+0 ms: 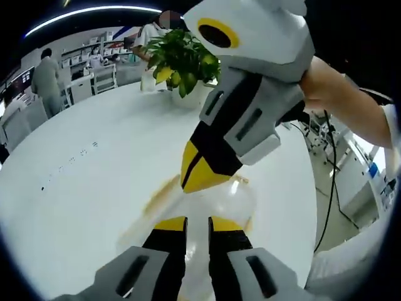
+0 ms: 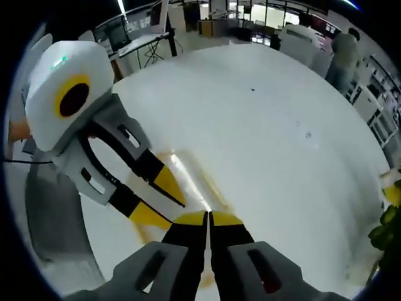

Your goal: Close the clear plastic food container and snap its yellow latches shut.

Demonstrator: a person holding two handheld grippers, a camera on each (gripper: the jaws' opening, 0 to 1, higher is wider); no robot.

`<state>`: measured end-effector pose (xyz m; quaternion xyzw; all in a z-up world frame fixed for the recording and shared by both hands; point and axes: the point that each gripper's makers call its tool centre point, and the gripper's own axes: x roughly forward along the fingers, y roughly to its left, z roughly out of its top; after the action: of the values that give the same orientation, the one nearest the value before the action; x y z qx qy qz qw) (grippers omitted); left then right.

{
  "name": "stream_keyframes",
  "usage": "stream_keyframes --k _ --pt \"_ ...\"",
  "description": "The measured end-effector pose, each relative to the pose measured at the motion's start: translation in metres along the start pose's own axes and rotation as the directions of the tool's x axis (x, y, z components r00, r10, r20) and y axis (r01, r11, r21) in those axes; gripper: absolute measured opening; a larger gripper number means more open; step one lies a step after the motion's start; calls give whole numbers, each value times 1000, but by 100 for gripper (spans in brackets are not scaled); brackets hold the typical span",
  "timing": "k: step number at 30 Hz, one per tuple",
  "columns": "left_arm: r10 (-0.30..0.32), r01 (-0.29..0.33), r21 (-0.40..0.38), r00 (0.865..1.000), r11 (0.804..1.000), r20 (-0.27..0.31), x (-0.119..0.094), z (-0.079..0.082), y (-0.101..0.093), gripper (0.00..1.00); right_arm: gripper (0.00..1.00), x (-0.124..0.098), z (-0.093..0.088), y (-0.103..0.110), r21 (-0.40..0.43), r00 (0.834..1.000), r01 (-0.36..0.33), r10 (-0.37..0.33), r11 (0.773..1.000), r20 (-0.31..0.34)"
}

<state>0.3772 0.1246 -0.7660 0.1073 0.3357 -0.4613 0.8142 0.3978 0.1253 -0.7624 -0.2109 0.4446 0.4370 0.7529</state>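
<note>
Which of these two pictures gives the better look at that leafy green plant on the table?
The left gripper view. There the potted plant stands whole near the top, green and yellow leaves clear above its pale pot, beside the right claw. The right gripper view catches just a few leaves at its right edge.

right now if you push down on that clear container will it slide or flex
The container looks thin, clear and empty, so probably light and somewhat flexible. On the smooth white table it may slide unless steadied. The right gripper pressing from above should help pin it.
</note>
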Motion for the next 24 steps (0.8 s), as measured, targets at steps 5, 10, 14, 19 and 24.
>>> stream_keyframes --k 5,10,14,19,24 --pt "-14 15 -37 1000 999 18 2 0 -3 0 0 7 2 5 -23 1000 -15 15 1000 -10" --pt "-31 32 -48 999 998 26 2 -1 -6 0 0 11 3 4 -36 1000 -10 10 999 -15" --pt "-44 46 -60 999 997 23 1 -4 -10 0 0 12 7 1 -34 1000 2 -2 999 -6" --pt "-99 100 -74 995 992 16 -5 -12 -28 0 0 13 15 -10 -3 1000 16 -15 1000 25" --pt "-125 125 -87 992 988 11 -11 -18 -39 0 0 16 21 -22 8 999 35 -36 999 40"
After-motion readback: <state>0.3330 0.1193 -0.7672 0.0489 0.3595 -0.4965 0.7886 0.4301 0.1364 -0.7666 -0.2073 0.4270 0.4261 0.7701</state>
